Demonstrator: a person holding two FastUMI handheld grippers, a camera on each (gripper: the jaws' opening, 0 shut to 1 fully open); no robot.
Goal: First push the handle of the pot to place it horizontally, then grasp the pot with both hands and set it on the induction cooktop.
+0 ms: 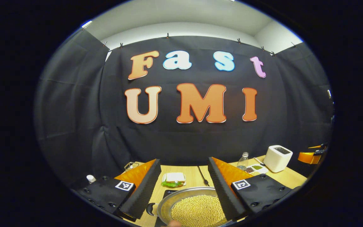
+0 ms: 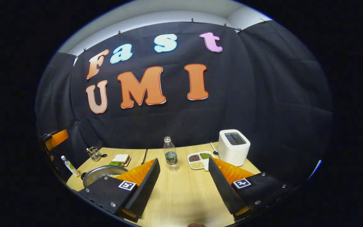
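silver pot [image 1: 169,198] full of pale yellow beans [image 1: 198,209], light wood table [image 2: 181,192]. white toaster [image 2: 233,151] at 4 o'clock in the right gripper view. clear bottle [image 2: 170,154], white tray [image 2: 199,160] with brown, green and tan piles. white-bread sandwich [image 1: 173,179], green inside.

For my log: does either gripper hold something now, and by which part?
Nothing is held. The left gripper hangs open over the pot of beans; the right gripper is open above bare table.
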